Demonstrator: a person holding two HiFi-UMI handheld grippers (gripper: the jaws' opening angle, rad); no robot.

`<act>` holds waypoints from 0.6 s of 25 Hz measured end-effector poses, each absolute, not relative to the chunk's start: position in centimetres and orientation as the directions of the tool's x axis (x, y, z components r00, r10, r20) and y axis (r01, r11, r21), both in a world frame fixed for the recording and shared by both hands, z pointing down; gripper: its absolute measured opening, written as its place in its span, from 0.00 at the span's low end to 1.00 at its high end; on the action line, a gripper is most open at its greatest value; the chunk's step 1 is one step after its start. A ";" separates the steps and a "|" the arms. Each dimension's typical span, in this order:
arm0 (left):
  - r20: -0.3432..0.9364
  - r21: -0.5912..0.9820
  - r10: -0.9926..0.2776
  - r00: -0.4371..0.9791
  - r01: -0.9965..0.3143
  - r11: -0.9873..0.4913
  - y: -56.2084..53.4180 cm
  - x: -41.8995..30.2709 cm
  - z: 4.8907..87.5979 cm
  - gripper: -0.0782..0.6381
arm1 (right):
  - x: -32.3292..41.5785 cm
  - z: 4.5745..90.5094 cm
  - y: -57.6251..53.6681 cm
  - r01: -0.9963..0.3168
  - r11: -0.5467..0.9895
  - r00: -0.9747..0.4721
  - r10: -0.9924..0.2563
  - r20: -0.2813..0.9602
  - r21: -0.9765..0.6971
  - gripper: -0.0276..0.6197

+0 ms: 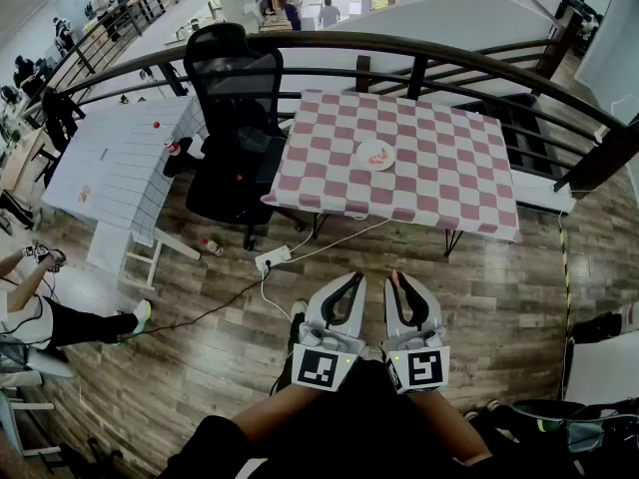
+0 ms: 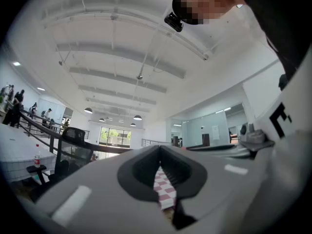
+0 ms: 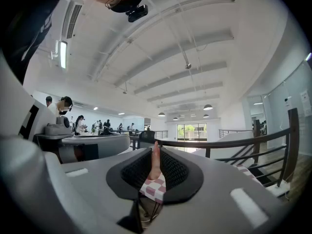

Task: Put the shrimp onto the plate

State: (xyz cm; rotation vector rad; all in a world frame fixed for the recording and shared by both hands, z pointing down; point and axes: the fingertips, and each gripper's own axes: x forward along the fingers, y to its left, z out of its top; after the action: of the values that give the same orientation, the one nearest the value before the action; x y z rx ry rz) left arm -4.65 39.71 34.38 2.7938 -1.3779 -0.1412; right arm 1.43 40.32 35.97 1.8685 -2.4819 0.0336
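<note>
Pink-and-white checked cloth covers the table point(image 1: 439, 168), with a round white plate point(image 1: 362, 149) near its middle. Short of the table's near edge, over the brown plank floor point(image 1: 479, 297), the right gripper point(image 1: 396, 279) is clamped on a slim pink shrimp point(image 3: 155, 162) standing upright between its pads. Beside it, the left gripper point(image 1: 355, 279) has its jaw tips together, holding nothing.
</note>
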 end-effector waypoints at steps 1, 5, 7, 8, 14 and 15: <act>-0.069 0.055 -0.792 0.606 -0.791 -0.610 39.9 -4.5 34.4 0.12 | 1.6 36.1 40.4 -0.962 0.274 -0.274 -0.961 0.044 0.001 0.12; -0.072 0.046 -0.797 0.600 -0.796 -0.604 40.0 -4.4 34.5 0.12 | 2.2 36.0 40.7 -0.963 0.271 -0.271 -0.962 0.037 0.000 0.12; -0.075 0.049 -0.802 0.593 -0.801 -0.596 40.0 -4.5 34.5 0.12 | 2.5 35.8 41.0 -0.961 0.276 -0.277 -0.961 0.022 -0.023 0.12; -0.073 0.050 -0.807 0.586 -0.806 -0.590 40.0 -4.7 34.6 0.12 | 2.7 35.7 41.1 -0.959 0.279 -0.280 -0.960 0.016 -0.040 0.12; -0.071 -0.002 -0.860 0.506 -0.862 -0.507 39.0 -7.9 35.2 0.12 | 4.3 36.9 41.2 -0.960 0.267 -0.270 -0.963 0.020 -0.088 0.12; -0.061 -0.011 -0.866 0.497 -0.867 -0.497 38.8 -8.3 35.3 0.12 | 4.4 37.1 41.0 -0.959 0.268 -0.271 -0.962 0.022 -0.093 0.12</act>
State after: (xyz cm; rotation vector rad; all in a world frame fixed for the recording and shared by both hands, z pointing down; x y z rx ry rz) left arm -8.27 38.80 35.35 2.7527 -1.5939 -0.0747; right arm 4.40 41.04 37.13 1.9195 -2.5318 0.1387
